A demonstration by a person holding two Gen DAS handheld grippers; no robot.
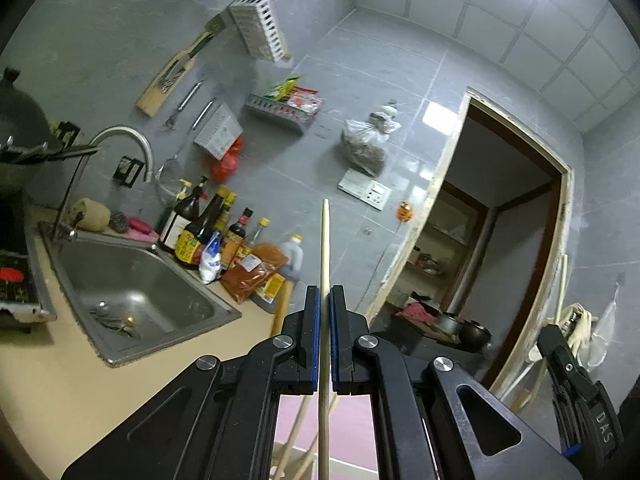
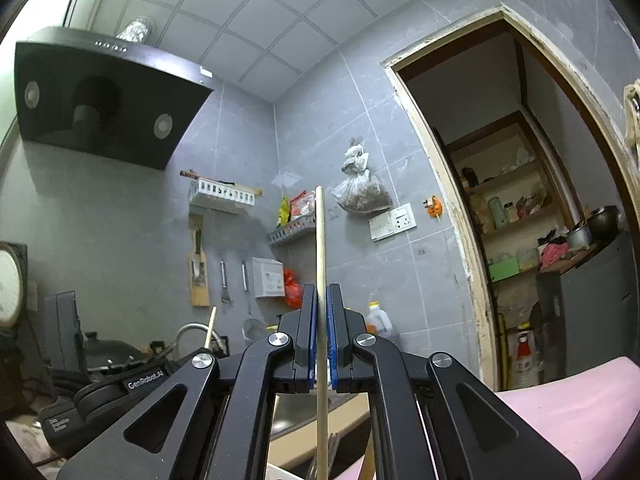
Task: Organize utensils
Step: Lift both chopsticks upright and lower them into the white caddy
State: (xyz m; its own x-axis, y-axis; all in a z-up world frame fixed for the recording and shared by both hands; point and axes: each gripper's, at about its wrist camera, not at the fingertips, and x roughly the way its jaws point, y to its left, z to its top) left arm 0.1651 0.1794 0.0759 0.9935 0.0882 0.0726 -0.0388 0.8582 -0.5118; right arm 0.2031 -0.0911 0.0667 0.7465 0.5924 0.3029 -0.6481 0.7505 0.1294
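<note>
Chopstick [image 1: 325,248] stood clamped between the blue pads of the left gripper [image 1: 324,300] in the left wrist view — a pale wooden stick running straight up the middle of the frame, its tip rising well past the fingertips and its lower end dropping out of sight below the jaws. The jaws were pressed in on it from both sides. Down and to the left lay the steel sink [image 1: 132,280] with its curved faucet [image 1: 120,148], set into a beige counter [image 1: 60,380]; a cluster of sauce bottles [image 1: 208,228] crowded the sink's far corner, just beside the stick's line. To the right the grey tiled wall ran bare as far as an open doorway [image 1: 508,240]. The other gripper showed at the lower right edge. A wall rack [image 1: 262,26] hung high on the tiles, well apart from the stick's tip.

In the right wrist view, the right gripper [image 2: 322,300] likewise gripped a second chopstick [image 2: 320,240], upright and centred, squeezed between its pads. Its tip reached up in front of a grey wall shelf [image 2: 290,232]. A black range hood [image 2: 104,100] filled the upper left, and the doorway [image 2: 520,200] opened on the right. A pink surface [image 2: 580,400] sat at the lower right corner.
</note>
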